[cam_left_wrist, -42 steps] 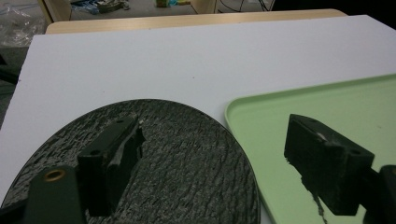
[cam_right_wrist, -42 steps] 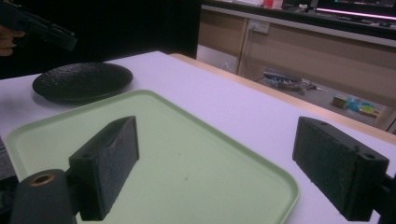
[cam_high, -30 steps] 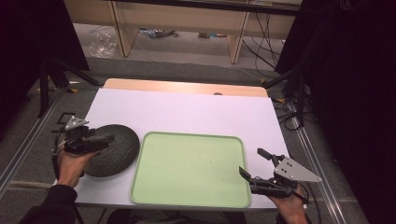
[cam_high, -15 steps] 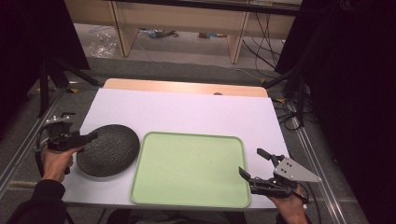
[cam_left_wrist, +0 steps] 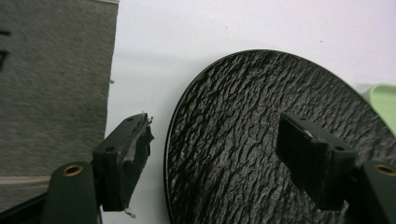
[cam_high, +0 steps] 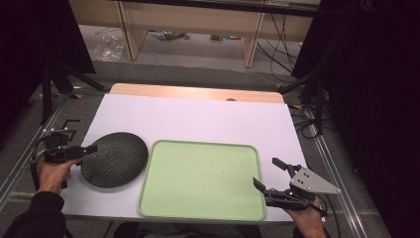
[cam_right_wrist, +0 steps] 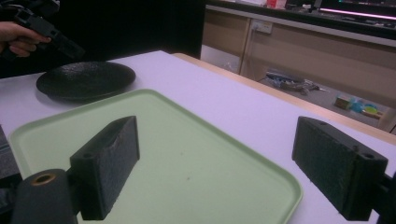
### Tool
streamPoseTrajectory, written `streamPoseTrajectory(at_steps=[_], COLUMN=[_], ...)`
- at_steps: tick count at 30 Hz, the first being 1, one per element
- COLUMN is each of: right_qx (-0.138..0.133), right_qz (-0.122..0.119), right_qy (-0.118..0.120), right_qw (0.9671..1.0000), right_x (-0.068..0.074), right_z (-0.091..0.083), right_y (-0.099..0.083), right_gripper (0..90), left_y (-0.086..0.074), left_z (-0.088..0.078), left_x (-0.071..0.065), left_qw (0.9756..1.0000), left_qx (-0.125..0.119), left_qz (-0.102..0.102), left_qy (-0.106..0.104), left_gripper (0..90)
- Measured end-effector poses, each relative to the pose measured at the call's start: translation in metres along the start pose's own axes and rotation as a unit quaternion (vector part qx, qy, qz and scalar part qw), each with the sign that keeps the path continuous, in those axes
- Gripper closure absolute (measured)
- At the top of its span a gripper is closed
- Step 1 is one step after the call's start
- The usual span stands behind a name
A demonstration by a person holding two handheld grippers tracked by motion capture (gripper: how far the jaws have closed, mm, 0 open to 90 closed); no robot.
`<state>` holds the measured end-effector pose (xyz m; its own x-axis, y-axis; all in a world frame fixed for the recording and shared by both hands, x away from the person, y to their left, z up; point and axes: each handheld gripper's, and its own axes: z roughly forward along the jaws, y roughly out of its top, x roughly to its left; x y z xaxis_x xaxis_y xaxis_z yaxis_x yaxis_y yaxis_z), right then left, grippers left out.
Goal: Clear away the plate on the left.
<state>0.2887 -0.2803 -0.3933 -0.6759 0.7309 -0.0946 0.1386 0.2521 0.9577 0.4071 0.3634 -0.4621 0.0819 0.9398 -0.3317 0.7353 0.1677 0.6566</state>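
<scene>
Plate [cam_high: 115, 159] rim is straddled by the left gripper [cam_high: 90, 148], jaws wide, just closing slightly, not gripping. Right gripper [cam_high: 266, 174] is held open beside the tray [cam_high: 200, 178]; no writing is seen.

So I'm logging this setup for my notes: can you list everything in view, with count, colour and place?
Round textured black plate: one, black, table's left, beside the tray.
Rectangular pale green plastic tray: one, green, centre front, nothing on it.
White-topped table: one, white with a wooden far edge.
Wooden shelving: light brown, on the floor beyond the table.
Left tongs: black, open, jaws straddling the plate's left rim, just been closing slightly.
Right tongs: black, open, at the tray's right front corner.
</scene>
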Motion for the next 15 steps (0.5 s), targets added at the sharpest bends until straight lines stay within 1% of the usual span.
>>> streamPoseTrajectory(at_steps=[1, 2, 3, 4, 5, 6, 7, 8, 9, 10, 11, 12, 13, 15], right_qx=[-0.002, -0.002, -0.003, -0.003, -0.003, -0.003, -0.003, -0.003, -0.003, 0.0, -0.002, 0.002, 0.002, -0.004], right_qz=[0.001, 0.0, 0.001, 0.001, 0.0, 0.0, 0.0, 0.001, 0.0, -0.001, 0.001, -0.001, -0.001, 0.0], right_qy=[-0.003, -0.003, -0.003, -0.003, -0.002, -0.002, -0.002, -0.002, -0.002, -0.001, -0.003, 0.001, 0.001, -0.004], right_qw=[1.0, 1.0, 1.0, 1.0, 1.0, 1.0, 1.0, 1.0, 1.0, 1.0, 1.0, 1.0, 1.0, 1.0], right_x=[0.0, 0.0, 0.001, 0.001, 0.001, 0.001, 0.001, 0.0, 0.0, 0.0, 0.0, 0.0, 0.0, 0.0], right_z=[0.001, 0.001, 0.001, 0.001, 0.001, 0.001, 0.001, 0.001, 0.001, 0.0, 0.001, 0.0, 0.0, 0.001], right_y=[0.0, 0.0, 0.0, 0.0, 0.0, 0.0, 0.0, 0.0, 0.0, 0.0, 0.0, 0.0, 0.0, 0.0], right_gripper=[15.7, 15.7, 15.7, 15.7, 15.7, 15.7, 15.7, 15.7, 15.7, 15.8, 15.8, 15.8, 15.8, 15.8], left_y=[0.0, -0.001, -0.001, -0.001, -0.002, -0.002, -0.002, -0.003, -0.003, -0.004, -0.005, -0.006, -0.006, -0.007], left_z=[0.0, 0.0, 0.002, 0.002, 0.003, 0.003, 0.003, 0.004, 0.004, 0.005, 0.007, 0.008, 0.008, 0.01], left_x=[0.002, 0.003, 0.005, 0.005, 0.007, 0.007, 0.008, 0.008, 0.009, 0.009, 0.01, 0.01, 0.01, 0.012], left_qw=[1.0, 1.0, 0.9999, 0.9999, 0.9997, 0.9997, 0.9996, 0.9995, 0.9994, 0.9994, 0.999, 0.9987, 0.9987, 0.9978], left_qx=[0.003, 0.001, 0.012, 0.012, 0.023, 0.023, 0.028, 0.03, 0.035, 0.034, 0.044, 0.05, 0.05, 0.065], left_qz=[0.0, -0.005, -0.006, -0.006, -0.01, -0.01, -0.003, -0.005, 0.001, 0.002, 0.005, 0.004, 0.004, 0.002], left_qy=[-0.001, -0.003, -0.006, -0.006, -0.007, -0.007, -0.008, -0.006, -0.002, 0.001, -0.005, -0.003, -0.003, -0.011], left_gripper=[25.4, 25.5, 26.1, 26.4, 27.1, 28.2, 28.2, 29.3, 29.6, 29.8, 33.1, 34.0, 34.9, 38.1])
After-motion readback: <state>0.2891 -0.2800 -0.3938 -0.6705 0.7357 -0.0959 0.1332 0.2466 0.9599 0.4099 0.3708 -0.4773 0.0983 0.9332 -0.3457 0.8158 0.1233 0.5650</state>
